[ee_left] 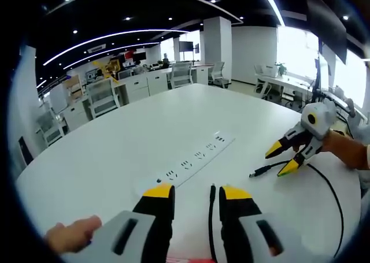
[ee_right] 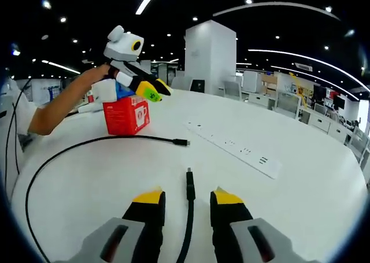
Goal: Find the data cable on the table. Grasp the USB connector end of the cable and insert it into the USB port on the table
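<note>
Both grippers hovered open over the table [ee_right: 324, 217]: our right gripper [ee_right: 187, 198] straddled one connector end [ee_right: 189, 185] of the black data cable [ee_right: 87, 144] without clamping it, while our left gripper [ee_left: 196, 195] hung released near the white power strip [ee_left: 196, 157]. We judged that plug possibly USB, though too small to confirm; closing off-centre could skid it sideways, or we could seize the wrong end [ee_right: 180, 141].
</note>
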Demonstrator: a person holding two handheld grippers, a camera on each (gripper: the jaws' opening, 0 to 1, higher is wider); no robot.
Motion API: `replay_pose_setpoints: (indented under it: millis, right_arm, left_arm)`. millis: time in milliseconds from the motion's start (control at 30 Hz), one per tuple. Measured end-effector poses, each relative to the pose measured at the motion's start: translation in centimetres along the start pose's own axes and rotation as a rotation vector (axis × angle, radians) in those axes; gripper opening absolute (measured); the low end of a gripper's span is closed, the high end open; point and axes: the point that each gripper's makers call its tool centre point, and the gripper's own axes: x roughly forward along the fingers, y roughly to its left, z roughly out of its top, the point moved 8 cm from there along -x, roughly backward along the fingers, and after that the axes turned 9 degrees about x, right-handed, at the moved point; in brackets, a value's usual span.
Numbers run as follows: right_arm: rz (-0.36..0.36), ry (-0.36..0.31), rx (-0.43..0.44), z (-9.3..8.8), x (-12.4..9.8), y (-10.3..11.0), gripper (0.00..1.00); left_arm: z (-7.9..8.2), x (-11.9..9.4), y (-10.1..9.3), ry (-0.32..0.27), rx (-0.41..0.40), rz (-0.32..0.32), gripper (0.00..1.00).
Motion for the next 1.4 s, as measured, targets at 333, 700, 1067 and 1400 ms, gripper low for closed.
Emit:
replay_pose_setpoints:
  millis: [333, 700, 1067, 1400]
  right_arm:
    - [0.004, -0.019, 0.008, -0.3, 1.0, -0.3, 0.31]
    - [0.022, -0.073, 0.033, -0.2, 1.7, -0.2, 0.27]
    - [0.039, -0.084, 0.000, -0.5, 2.7, 0.0, 0.26]
    - [0.050, -0.099, 0.034, -0.7, 2.8, -0.4, 0.24]
  left_arm:
    - [0.0, 0.0, -0.1, 0.000, 0.000, -0.002, 0.31]
    - [0.0, 0.0, 0.0, 0.000, 0.001, -0.002, 0.31]
    - [-0.1, 0.0, 0.0, 0.001, 0.001, -0.004, 0.31]
    - [-0.1, 0.0, 0.1, 0.004, 0.001, -0.004, 0.31]
